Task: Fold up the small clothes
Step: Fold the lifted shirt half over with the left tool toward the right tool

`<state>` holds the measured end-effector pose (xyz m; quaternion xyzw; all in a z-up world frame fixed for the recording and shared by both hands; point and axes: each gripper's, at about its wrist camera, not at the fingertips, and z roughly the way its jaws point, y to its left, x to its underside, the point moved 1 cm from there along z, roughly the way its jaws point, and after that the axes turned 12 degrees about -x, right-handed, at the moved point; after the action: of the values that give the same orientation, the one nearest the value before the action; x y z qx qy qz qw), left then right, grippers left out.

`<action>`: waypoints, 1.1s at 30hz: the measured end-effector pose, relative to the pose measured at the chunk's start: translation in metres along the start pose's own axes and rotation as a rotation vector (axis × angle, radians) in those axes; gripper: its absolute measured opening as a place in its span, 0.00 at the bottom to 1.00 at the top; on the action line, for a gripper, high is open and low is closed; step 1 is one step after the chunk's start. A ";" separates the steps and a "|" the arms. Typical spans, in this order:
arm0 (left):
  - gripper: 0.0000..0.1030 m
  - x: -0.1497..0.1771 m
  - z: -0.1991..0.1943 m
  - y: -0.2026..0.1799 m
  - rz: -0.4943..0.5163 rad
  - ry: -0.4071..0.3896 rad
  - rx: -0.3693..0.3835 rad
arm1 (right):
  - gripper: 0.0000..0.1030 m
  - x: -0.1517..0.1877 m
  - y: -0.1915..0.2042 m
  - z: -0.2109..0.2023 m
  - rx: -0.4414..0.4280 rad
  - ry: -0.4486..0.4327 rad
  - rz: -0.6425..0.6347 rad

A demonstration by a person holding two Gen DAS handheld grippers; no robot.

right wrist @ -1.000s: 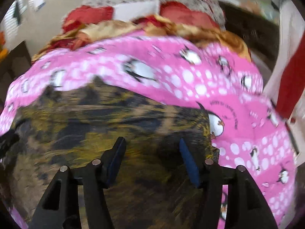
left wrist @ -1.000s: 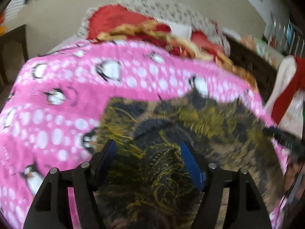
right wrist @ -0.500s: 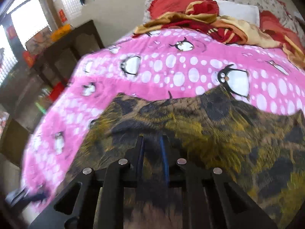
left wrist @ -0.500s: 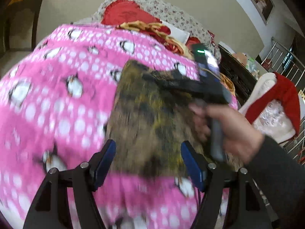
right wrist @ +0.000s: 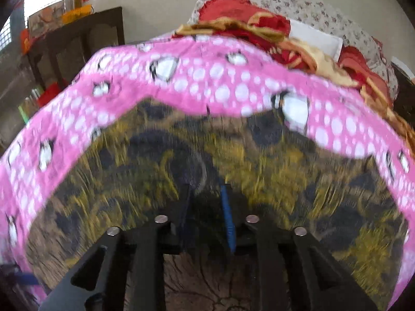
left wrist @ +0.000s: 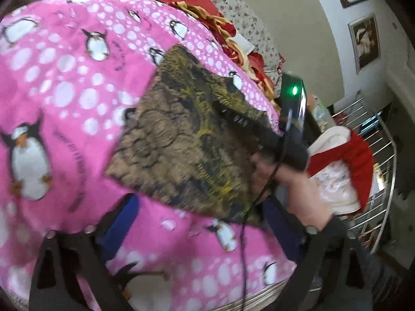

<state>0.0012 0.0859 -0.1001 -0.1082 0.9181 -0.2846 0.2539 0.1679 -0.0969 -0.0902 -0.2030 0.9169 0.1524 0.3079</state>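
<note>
cloth: the small brown, yellow and black patterned garment (left wrist: 192, 145) is lying on my pink penguin blanket (left wrist: 59, 83), which covers the bed. From the left wrist cam it looks like a slanted rectangle, near edge not far from my left fingers.

left gripper (left wrist: 197, 223): jaws spread wide and opening more, nothing between them except the blanket underneath. Blue pads sit just short of the cloth's near edge, not touching it as far as I can see.

right gripper (right wrist: 206, 202): jaws are narrow and parting a bit. They're right over the cloth and I see fabric in the gap, but the frame is smeared, so I honestly can't tell if the pads are pinching it or not.

right hand (left wrist: 298, 189): shows up in the left cam at the cloth's right edge, wrapped around the black handle with a green light on it.

background: a red and gold heap of bedding (right wrist: 259, 31) at the far end of the bed, metal railing (left wrist: 376, 181) off to the right.
</note>
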 end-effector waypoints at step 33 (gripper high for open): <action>0.09 0.000 -0.005 -0.082 0.443 -0.372 -0.414 | 0.52 -0.081 0.021 -0.011 -0.359 0.161 0.181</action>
<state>0.0032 0.0219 -0.0489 -0.0054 0.8955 -0.0060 0.4451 0.2114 -0.0607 -0.0279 -0.1832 0.9112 0.3236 0.1775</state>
